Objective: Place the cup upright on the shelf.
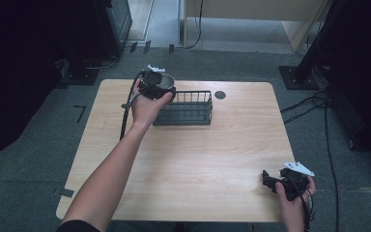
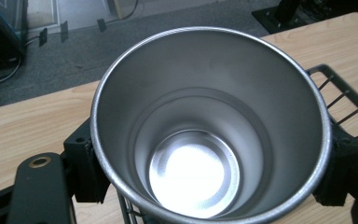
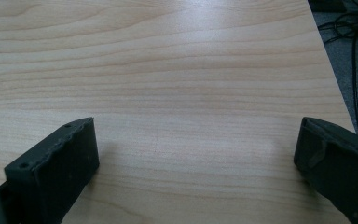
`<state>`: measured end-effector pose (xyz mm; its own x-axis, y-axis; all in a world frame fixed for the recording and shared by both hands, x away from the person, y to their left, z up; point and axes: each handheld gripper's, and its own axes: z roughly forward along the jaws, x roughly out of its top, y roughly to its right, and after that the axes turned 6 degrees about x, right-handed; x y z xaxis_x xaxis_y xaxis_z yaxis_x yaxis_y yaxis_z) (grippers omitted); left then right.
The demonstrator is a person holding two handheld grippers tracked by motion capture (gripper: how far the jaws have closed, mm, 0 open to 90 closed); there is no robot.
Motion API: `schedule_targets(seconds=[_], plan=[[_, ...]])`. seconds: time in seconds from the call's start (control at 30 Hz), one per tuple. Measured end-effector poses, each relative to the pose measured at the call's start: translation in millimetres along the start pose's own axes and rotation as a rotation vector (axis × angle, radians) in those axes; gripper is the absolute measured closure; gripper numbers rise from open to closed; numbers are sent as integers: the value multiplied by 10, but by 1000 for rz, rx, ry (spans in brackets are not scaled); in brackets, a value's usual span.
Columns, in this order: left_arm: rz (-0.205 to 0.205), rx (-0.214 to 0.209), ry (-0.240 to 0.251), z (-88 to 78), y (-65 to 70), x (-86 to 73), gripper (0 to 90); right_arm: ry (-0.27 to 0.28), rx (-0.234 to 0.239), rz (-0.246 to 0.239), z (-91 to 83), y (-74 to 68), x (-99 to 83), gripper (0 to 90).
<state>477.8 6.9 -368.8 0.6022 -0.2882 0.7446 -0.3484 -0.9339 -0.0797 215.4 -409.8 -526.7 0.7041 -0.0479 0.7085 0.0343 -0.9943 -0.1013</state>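
Note:
A shiny steel cup (image 2: pixel 209 126) sits upright between the jaws of my left gripper (image 2: pixel 212 172), which is shut on its sides just below the rim. In the high view the cup (image 1: pixel 166 81) hangs at the left end of a black wire basket (image 1: pixel 186 108) at the far side of the table, with my left gripper (image 1: pixel 152 84) beside it. Basket wires (image 2: pixel 345 100) show past the cup's right rim. My right gripper (image 1: pixel 270 181) rests near the table's front right corner. Its jaws stand wide apart over bare wood, the left fingertip (image 3: pixel 63 161) far from the right one.
The wooden table (image 1: pixel 188 159) has a round dark hole (image 1: pixel 220 94) near its far edge. Cables (image 1: pixel 319 104) lie on the grey carpet to the right. Dark equipment stands (image 1: pixel 108 24) are at the back left.

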Motion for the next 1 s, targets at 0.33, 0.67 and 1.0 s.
schedule_targets(seconds=[0.33, 0.67, 1.0], plan=[[51, 22, -32, 200, 73, -74, 192, 0, 0, 0, 0, 0, 0, 0], [48, 25, -97, 359, 98, -169, 191, 0, 0, 0, 0, 0, 0, 0], [31, 24, -136, 426, 44, -241, 189, 0, 0, 0, 0, 0, 0, 0]])
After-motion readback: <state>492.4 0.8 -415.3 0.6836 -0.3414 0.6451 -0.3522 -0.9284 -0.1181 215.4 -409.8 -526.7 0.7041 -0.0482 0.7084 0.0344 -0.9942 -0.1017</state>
